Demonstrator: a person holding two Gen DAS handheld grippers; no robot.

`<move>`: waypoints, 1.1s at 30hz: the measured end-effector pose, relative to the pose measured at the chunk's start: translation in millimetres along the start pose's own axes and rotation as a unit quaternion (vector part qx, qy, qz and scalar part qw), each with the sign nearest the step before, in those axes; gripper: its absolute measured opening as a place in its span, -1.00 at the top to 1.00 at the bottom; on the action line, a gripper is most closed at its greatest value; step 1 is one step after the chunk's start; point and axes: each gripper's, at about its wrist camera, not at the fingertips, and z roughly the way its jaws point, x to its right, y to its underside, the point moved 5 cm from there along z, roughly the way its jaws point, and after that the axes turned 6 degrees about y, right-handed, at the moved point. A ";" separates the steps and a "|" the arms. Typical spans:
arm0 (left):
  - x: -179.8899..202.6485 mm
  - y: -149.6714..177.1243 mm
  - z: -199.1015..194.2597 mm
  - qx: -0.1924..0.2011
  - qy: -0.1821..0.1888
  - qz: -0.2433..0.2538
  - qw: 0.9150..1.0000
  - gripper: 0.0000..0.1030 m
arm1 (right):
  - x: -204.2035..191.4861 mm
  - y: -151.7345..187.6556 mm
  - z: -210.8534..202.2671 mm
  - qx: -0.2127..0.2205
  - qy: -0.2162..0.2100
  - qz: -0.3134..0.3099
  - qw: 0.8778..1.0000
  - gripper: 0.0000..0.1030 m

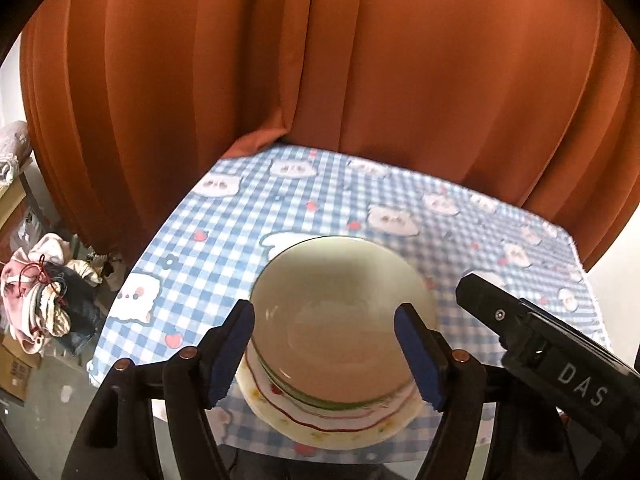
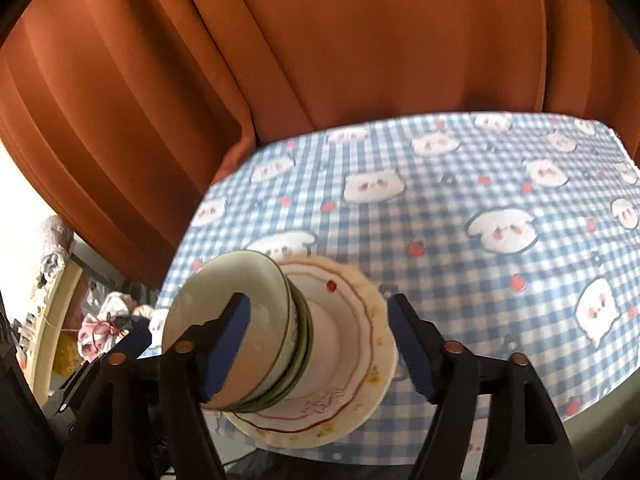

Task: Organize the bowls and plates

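A stack of pale bowls with green rims (image 1: 340, 320) sits on white plates with red wavy trim (image 1: 332, 420) near the front edge of the table. My left gripper (image 1: 328, 344) is open, its blue pads on either side of the top bowl, apart from it. In the right wrist view the bowl stack (image 2: 244, 320) stands on the plates (image 2: 352, 344), and my right gripper (image 2: 320, 344) is open around them, left pad in front of the bowls. The right gripper's black body (image 1: 552, 352) shows at right in the left wrist view.
The table wears a blue-and-white checked cloth with cartoon faces (image 2: 460, 216). An orange curtain (image 1: 320, 60) hangs just behind it. Clothes and boxes (image 1: 44, 292) lie on the floor to the left.
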 end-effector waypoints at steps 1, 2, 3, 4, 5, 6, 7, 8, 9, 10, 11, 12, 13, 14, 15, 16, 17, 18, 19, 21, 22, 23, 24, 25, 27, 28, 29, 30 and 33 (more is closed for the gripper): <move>3.2 2.0 -4.0 0.007 -0.001 0.002 1.000 -0.51 | 3.8 0.3 -6.5 0.009 -0.003 -0.002 1.000 -0.54; 6.9 4.2 -7.6 0.013 -0.003 0.005 1.000 -0.52 | 6.7 1.3 -11.2 0.016 -0.005 -0.004 1.000 -0.54; 9.8 6.7 -10.1 0.018 -0.003 0.008 1.000 -0.54 | 10.1 2.8 -16.1 0.022 -0.006 -0.006 1.000 -0.55; 13.5 9.4 -12.7 0.023 -0.004 0.013 1.000 -0.56 | 13.7 4.7 -20.2 0.025 -0.006 -0.008 1.000 -0.55; 17.9 12.8 -15.5 0.031 -0.008 0.021 0.999 -0.58 | 17.6 7.0 -25.4 0.031 -0.008 -0.010 0.999 -0.56; 21.6 15.8 -17.7 0.035 -0.011 0.026 0.999 -0.63 | 22.0 9.5 -30.4 0.038 -0.008 -0.013 0.999 -0.58; 25.6 20.6 -18.9 0.038 -0.013 0.032 0.999 -0.66 | 27.2 12.4 -35.1 0.045 -0.005 -0.016 0.999 -0.59; 29.5 26.0 -18.5 0.036 -0.012 0.035 0.999 -0.67 | 30.8 15.0 -37.8 0.049 -0.002 -0.018 0.999 -0.63; 31.9 31.3 -18.6 0.034 -0.009 0.037 0.999 -0.67 | 37.0 19.4 -41.9 0.059 0.004 -0.023 0.998 -0.67; 34.2 37.7 -18.0 0.035 -0.007 0.036 0.999 -0.68 | 42.8 23.8 -45.1 0.065 0.010 -0.027 0.997 -0.67; 35.8 44.2 -17.4 0.038 -0.009 0.036 0.999 -0.68 | 48.5 27.7 -47.1 0.068 0.015 -0.028 0.997 -0.68; 36.6 48.4 -16.9 0.039 -0.011 0.036 0.999 -0.70 | 55.7 32.3 -49.0 0.072 0.021 -0.029 0.997 -0.68; 37.5 54.4 -16.5 0.041 -0.013 0.036 0.998 -0.70 | 63.4 37.1 -50.5 0.076 0.029 -0.030 0.996 -0.68; 38.4 59.9 -16.9 0.045 -0.015 0.037 0.998 -0.70 | 68.8 41.5 -51.7 0.078 0.035 -0.029 0.996 -0.68; 39.6 64.5 -17.8 0.051 -0.019 0.042 0.998 -0.70 | 75.3 46.3 -52.6 0.082 0.043 -0.029 0.995 -0.68; 41.0 68.3 -18.3 0.056 -0.023 0.049 0.997 -0.70 | 80.1 50.1 -53.4 0.085 0.048 -0.029 0.995 -0.68; 42.9 72.3 -19.2 0.060 -0.026 0.053 0.996 -0.71 | 85.9 55.0 -54.6 0.091 0.052 -0.030 0.994 -0.68; 44.9 76.4 -20.2 0.065 -0.029 0.058 0.996 -0.72 | 91.2 59.6 -56.0 0.097 0.057 -0.034 0.993 -0.68; 46.8 80.4 -20.2 0.067 -0.031 0.062 0.995 -0.73 | 95.1 64.0 -58.4 0.103 0.063 -0.038 0.992 -0.68; 49.5 86.6 -20.2 0.066 -0.027 0.062 0.996 -0.73 | 103.7 73.3 -61.7 0.118 0.077 -0.049 0.989 -0.68; 51.3 90.3 -20.5 0.065 -0.027 0.061 0.996 -0.73 | 107.9 77.7 -63.1 0.122 0.082 -0.052 0.988 -0.68; 53.0 93.1 -21.0 0.065 -0.026 0.061 0.996 -0.73 | 112.8 82.3 -64.4 0.125 0.084 -0.049 0.987 -0.68; 56.2 96.9 -22.2 0.066 -0.025 0.064 0.995 -0.74 | 117.7 86.5 -65.7 0.125 0.086 -0.043 0.987 -0.68; 59.4 99.1 -23.0 0.066 -0.024 0.068 0.995 -0.74 | 122.1 90.5 -67.0 0.123 0.090 -0.037 0.988 -0.68; 66.9 103.3 -24.4 0.066 -0.017 0.077 0.995 -0.76 | 126.8 96.8 -67.8 0.118 0.097 -0.035 0.988 -0.68; 70.0 104.8 -25.2 0.066 -0.015 0.082 0.994 -0.78 | 128.3 98.8 -68.3 0.116 0.100 -0.035 0.988 -0.69; 72.0 105.6 -26.0 0.068 -0.016 0.085 0.994 -0.78 | 129.6 101.2 -68.8 0.114 0.102 -0.035 0.988 -0.73; 72.8 106.7 -26.3 0.068 -0.015 0.085 0.994 -0.80 | 131.6 103.8 -70.3 0.114 0.105 -0.033 0.987 -0.74; 73.1 109.3 -27.4 0.066 -0.015 0.083 0.994 -0.83 | 138.5 109.4 -74.1 0.114 0.106 -0.021 0.988 -0.75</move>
